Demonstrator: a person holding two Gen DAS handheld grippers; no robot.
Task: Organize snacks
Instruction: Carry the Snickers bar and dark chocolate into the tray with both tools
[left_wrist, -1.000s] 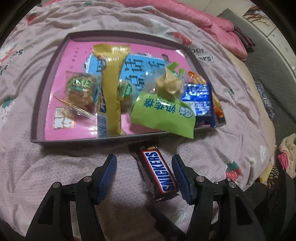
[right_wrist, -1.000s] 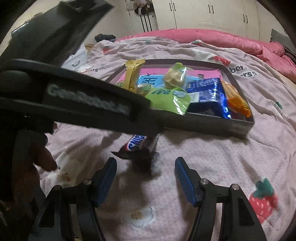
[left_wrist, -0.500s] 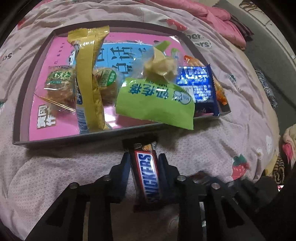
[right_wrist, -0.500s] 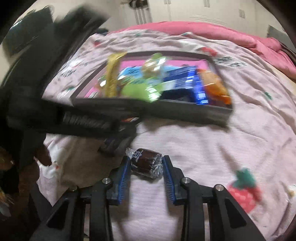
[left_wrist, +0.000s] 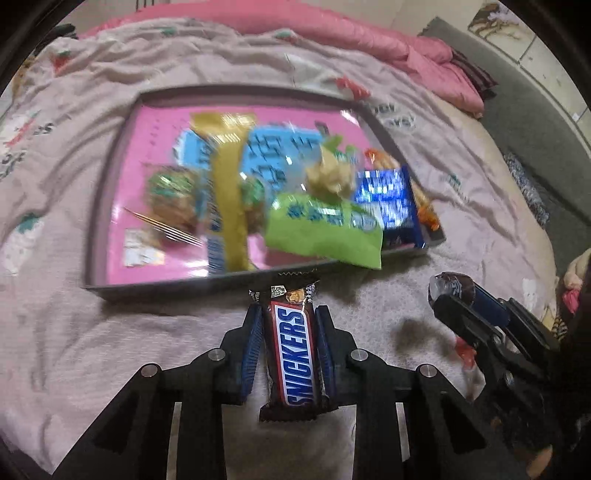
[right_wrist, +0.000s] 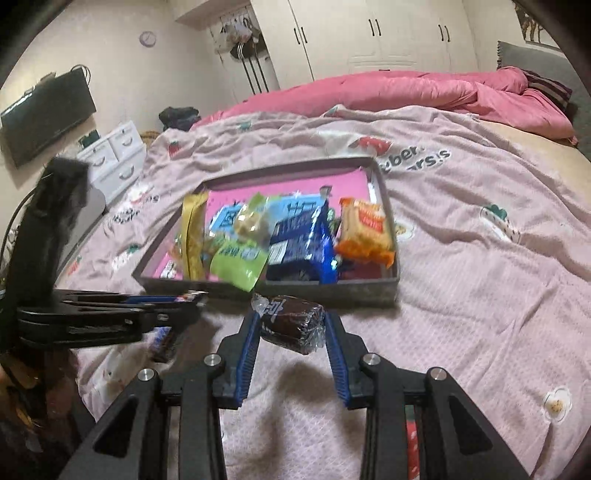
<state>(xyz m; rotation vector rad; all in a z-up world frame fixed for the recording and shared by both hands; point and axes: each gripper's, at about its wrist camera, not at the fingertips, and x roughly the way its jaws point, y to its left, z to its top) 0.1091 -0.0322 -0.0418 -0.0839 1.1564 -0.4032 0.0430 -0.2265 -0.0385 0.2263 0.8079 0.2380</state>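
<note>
Both grippers are loaded. The left gripper (left_wrist: 288, 334) has its blue-padded jaws nearly together, clamped on the long sides of a brown Snickers bar in its red, white and blue wrapper (left_wrist: 293, 354). The bar runs lengthwise between the pads, its crimped far end poking out past the fingertips toward the tray. Those jaws have just been closing, and the bar is squarely between them.

Over on the right, the right gripper (right_wrist: 291, 326) is pinched in close too, holding a small round dark-brown cake in clear crinkly plastic (right_wrist: 291, 323). The cake sits crosswise at the fingertips, clear of the bedspread, its shadow on the cloth beneath. These jaws have also just been closing on it.

Ahead of both lies the shallow grey cardboard tray with a pink printed floor (right_wrist: 280, 293), resting on the pale pink strawberry-print bedspread (right_wrist: 480, 280). Inside it: a tall gold foil packet (right_wrist: 192, 236), a lime-green pouch (right_wrist: 239, 264) flopping over the near rim, a dark blue biscuit pack (right_wrist: 301, 243), an orange cracker pack (right_wrist: 364, 232) at the right end, and a clear-wrapped pale yellow sweet (right_wrist: 251, 223) on top of the pile.

Both snacks in hand hang just short of the tray's near wall, the Snickers to the left of the cake
</note>
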